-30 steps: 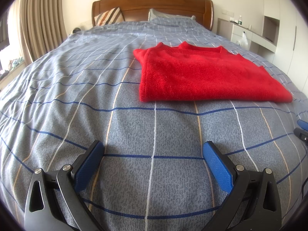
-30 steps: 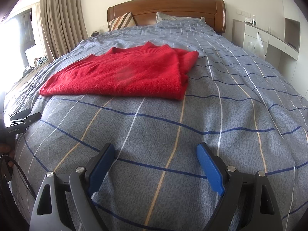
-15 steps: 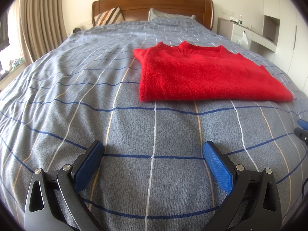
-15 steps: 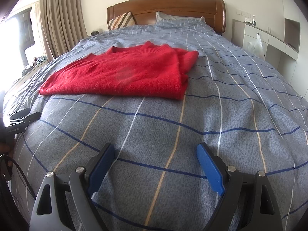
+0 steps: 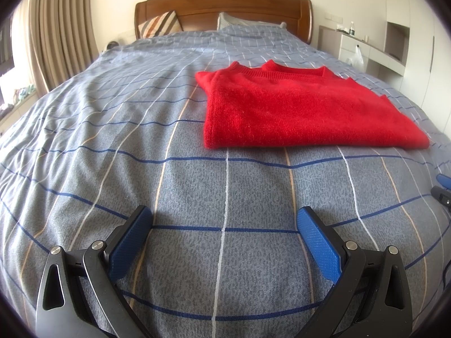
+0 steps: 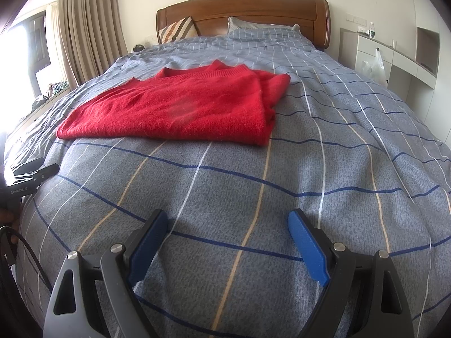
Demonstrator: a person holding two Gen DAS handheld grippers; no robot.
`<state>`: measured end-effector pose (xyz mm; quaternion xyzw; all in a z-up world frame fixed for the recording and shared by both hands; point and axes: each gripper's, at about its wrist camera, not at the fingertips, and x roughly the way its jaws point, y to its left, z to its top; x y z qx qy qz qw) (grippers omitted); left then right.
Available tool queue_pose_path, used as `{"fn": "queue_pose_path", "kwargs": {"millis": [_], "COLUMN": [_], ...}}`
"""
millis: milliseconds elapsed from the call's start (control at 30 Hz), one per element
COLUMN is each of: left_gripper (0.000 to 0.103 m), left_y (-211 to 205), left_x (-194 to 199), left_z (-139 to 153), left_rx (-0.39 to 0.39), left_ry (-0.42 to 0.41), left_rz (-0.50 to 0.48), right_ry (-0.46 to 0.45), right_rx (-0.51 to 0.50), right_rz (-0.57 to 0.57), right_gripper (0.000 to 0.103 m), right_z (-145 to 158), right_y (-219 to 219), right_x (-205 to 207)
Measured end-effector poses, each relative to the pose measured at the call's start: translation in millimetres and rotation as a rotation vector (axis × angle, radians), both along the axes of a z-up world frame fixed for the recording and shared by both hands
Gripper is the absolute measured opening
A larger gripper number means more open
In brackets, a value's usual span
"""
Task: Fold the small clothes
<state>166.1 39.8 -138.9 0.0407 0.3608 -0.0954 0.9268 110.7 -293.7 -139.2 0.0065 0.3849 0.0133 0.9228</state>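
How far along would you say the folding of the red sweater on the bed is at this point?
The red sweater already lies folded into a flat rectangle on the bed. Nothing is in hand: the left gripper and right gripper are open, short of it. A further fold may remain; I cannot tell.

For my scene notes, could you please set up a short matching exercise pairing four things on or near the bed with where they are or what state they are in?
Things:
1. red sweater
2. striped pillow
3. left tongs
4. white plastic bag

Places or states:
A. leaning against the headboard
B. hanging on the white cabinet beside the bed
C. lying folded on the checked bedspread
D. open, holding nothing, over the bedspread

Pairs: 1-C, 2-A, 3-D, 4-B
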Motion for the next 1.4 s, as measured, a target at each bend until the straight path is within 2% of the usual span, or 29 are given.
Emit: {"fn": "queue_pose_path", "kwargs": {"millis": [100,200,267,333,400,467,600,667,800,900,933,967,1000,1033,1067,1167,1233,1333,1400], "left_gripper": [0.102,0.102,0.102,0.102,0.102,0.102,0.102,0.103,0.103,0.103,0.103,0.103,0.103,0.103,0.103,0.103,0.103,0.103,0.103], "left_y": [0.6,4.2,11.1,23.5,40.8,58.5,91.5,99.4,94.7,94.1,94.5,95.0,94.9,95.3,96.2,97.3,98.3,99.5,99.5], "left_x": [-0.1,2.8,2.6,0.5,2.7,12.6,40.8,44.5,36.6,34.9,34.6,34.4,33.3,32.5,32.1,32.1,32.0,31.4,30.2], "left_z": [1.3,8.4,16.5,26.6,37.2,39.5,17.7,1.9,-0.9,-1.7,-1.8,-2.1,-2.2,-2.8,-3.2,-4.3,-4.7,-4.9,-4.8], "left_rx": [-0.002,-0.008,-0.012,-0.013,0.012,0.033,-0.011,-0.061,-0.029,-0.032,-0.036,-0.039,-0.041,-0.044,-0.047,-0.057,-0.063,-0.07,-0.07], "left_ry": [0.012,0.082,0.117,0.103,0.058,0.04,0.098,0.113,0.054,0.038,0.037,0.035,0.031,0.028,0.024,0.011,0.006,0.004,0.003], "left_rz": [-0.003,-0.028,-0.051,-0.058,-0.038,-0.003,0.064,0.066,0.067,0.065,0.065,0.064,0.063,0.062,0.062,0.061,0.059,0.058,0.058], "right_ry": [0.004,0.019,0.052,0.109,0.137,0.119,0.101,0.129,0.197,0.241,0.243,0.251,0.268,0.273,0.265,0.226,0.198,0.19,0.204], "right_rx": [-0.002,-0.001,0.009,0.041,0.118,0.214,0.421,0.491,0.55,0.568,0.581,0.592,0.584,0.553,0.524,0.491,0.514,0.515,0.501], "right_rz": [-0.001,-0.002,0.009,0.034,0.043,0.016,-0.076,-0.101,-0.181,-0.213,-0.198,-0.174,-0.162,-0.17,-0.173,-0.131,-0.064,0.051,0.133], "right_gripper": [0.086,0.086,0.088,0.088,0.088,0.088,0.088,0.088,0.086,0.074,0.066,0.051,0.042,0.02,0.01,0.01,0.01,0.01,0.01], "right_z": [-0.2,0.6,4.1,11.1,24.8,42.7,67.8,65.3,42.1,20.7,16.3,13.8,12.6,15.0,21.0,53.4,80.0,109.6,116.4], "right_y": [-0.7,-1.0,-2.6,-8.3,-22.0,-41.7,-82.7,-94.2,-103.0,-99.6,-96.0,-91.7,-87.3,-83.8,-80.3,-59.7,-35.4,21.2,66.5], "right_x": [0.3,1.9,5.2,9.6,17.0,28.5,73.0,99.5,139.9,157.2,159.9,163.3,166.3,167.8,169.0,175.3,185.5,206.0,221.1]}}
